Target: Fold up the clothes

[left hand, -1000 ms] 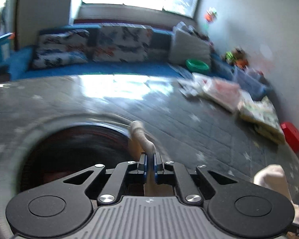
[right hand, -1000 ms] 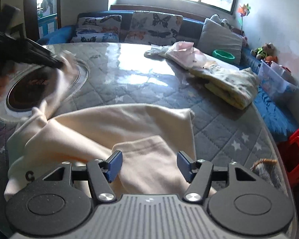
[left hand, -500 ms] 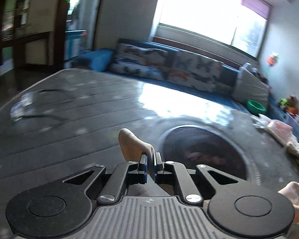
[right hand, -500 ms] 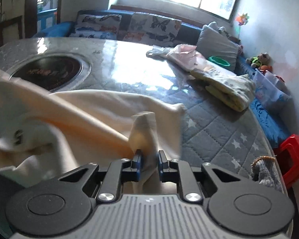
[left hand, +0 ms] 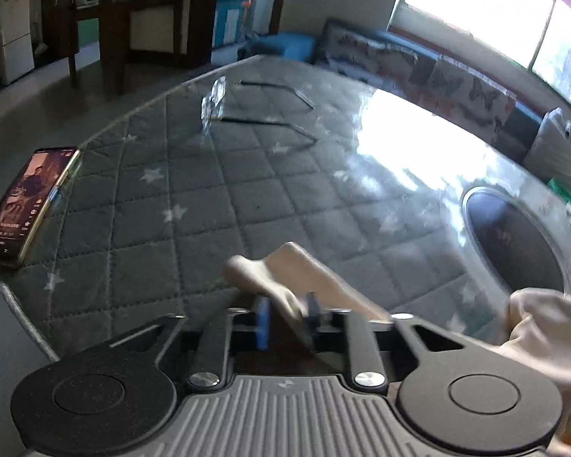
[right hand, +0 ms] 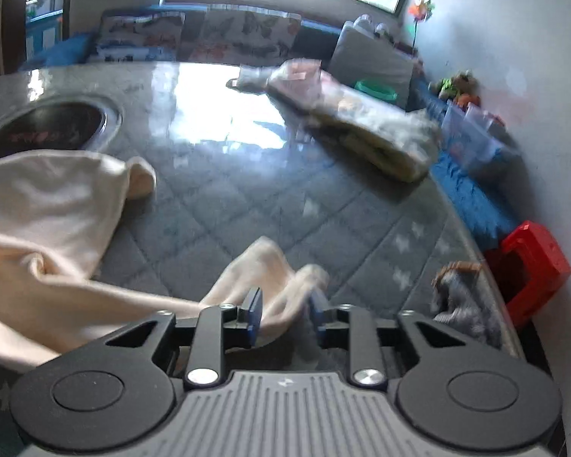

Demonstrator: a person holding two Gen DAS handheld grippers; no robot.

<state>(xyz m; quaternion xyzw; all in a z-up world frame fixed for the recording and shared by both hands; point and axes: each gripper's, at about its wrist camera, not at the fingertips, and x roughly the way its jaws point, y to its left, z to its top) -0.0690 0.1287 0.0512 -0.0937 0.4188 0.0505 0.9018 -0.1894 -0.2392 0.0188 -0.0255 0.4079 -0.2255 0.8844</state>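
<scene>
Right gripper (right hand: 284,314) up close, fingers slightly apart with a cream garment (right hand: 49,205) corner between them, though blur hides any contact; left gripper (left hand: 285,314) likewise. The soft, rumpled cloth stretches sideways between both tools over the quilted table (right hand: 247,205), bunched toward the round inset (right hand: 53,127) beyond.

cream garment (right hand: 45,205), grey star-quilted table cover (left hand: 209,205), red stool (right hand: 533,262)
</scene>
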